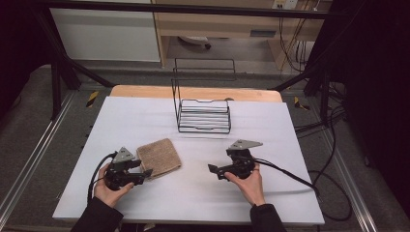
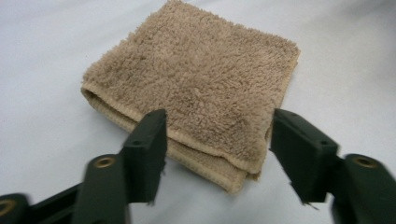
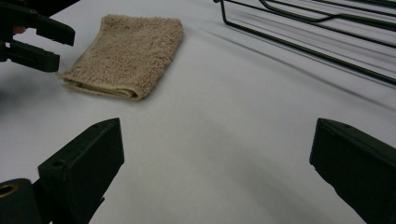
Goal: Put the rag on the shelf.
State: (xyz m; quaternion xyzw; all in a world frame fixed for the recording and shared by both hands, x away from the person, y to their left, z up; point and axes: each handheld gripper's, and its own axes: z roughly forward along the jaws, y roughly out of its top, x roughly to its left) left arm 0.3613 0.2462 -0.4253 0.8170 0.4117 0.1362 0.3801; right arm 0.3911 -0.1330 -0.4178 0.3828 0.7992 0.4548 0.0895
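here, in the high view, a folded tan towel (image 1: 159, 158) lies flat on the white surface (image 1: 203, 193), near its left front part, with the left gripper (image 1: 145, 173) right at its near corner and the right gripper (image 1: 213, 169) well apart to the right, over bare surface. a black wire rack (image 1: 203, 116) stands farther back, near the middle.

in the left gripper view, the towel (image 2: 196, 88) is a thick square of looped terry, folded into layers with a stitched hem along the near edge. the left gripper (image 2: 217, 140) has its jaws spread, one on each side of the near corner, and the pads do not press on the cloth. the towel looks soft, light and floppy; it will sag and may unfold if lifted by a single layer, so the best hold is likely on the folded edge, pinching all layers together.

in the right gripper view, the right gripper (image 3: 217, 154) stands wide open with nothing between its jaws but smooth surface. the towel (image 3: 128, 56) lies ahead to the left, and the rack's (image 3: 308, 32) thin stiff rods cross the upper right.
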